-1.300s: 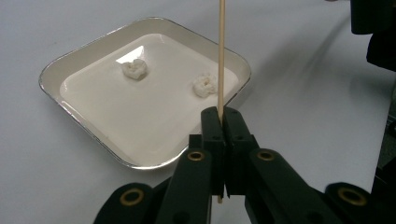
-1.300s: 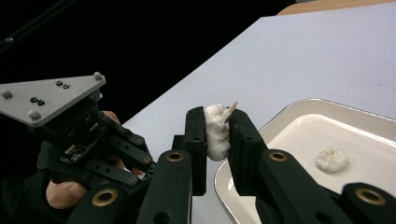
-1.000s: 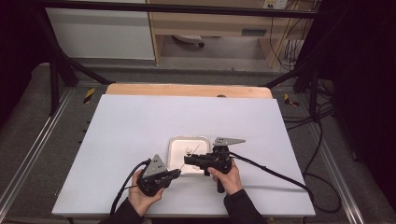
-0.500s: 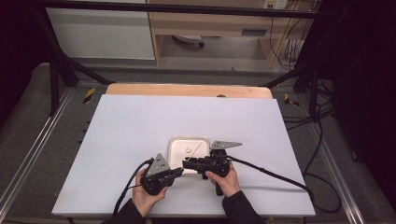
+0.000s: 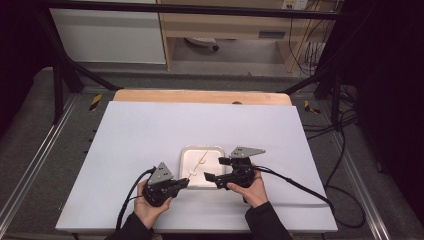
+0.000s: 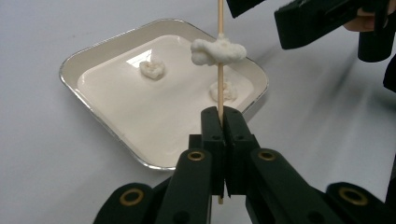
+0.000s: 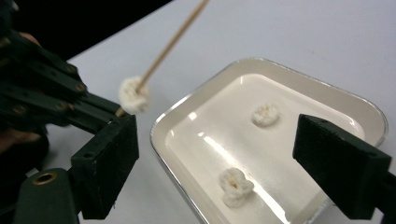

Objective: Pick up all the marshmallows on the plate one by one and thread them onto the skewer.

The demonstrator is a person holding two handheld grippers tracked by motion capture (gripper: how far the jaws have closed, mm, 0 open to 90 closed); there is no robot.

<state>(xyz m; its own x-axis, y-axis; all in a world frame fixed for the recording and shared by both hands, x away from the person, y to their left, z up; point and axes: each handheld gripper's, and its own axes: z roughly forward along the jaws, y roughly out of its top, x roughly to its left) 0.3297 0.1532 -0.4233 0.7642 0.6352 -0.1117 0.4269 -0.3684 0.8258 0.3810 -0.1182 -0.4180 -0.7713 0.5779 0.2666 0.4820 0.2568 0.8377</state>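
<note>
My left gripper (image 6: 223, 116) is shut on a thin wooden skewer (image 6: 219, 65) that rises from its jaws, near the tray's front left corner in the high view (image 5: 186, 182). A white fluffy piece (image 6: 218, 51) is threaded on the skewer (image 7: 173, 42) above the jaws. My right gripper (image 7: 219, 140) hangs over the front of the silver-rimmed tray (image 7: 327, 88); its jaws have just been opening and stand wide with nothing between them. Two more white pieces (image 7: 265, 114) (image 7: 236, 186) lie in the tray. The threaded piece (image 7: 133, 95) sits just beyond the right gripper's left finger (image 7: 109, 158).
The tray (image 5: 202, 147) sits on a white tabletop (image 5: 150, 135), near the front middle. A wooden strip (image 5: 200, 96) runs along the far edge. Black cables (image 5: 300, 187) trail from both grippers across the front of the table. Dark frame bars (image 5: 65, 65) stand behind.
The right gripper's jaws have spread apart beside the skewer. Both hands stay in about the same place, and the left gripper keeps its hold on the skewer.
</note>
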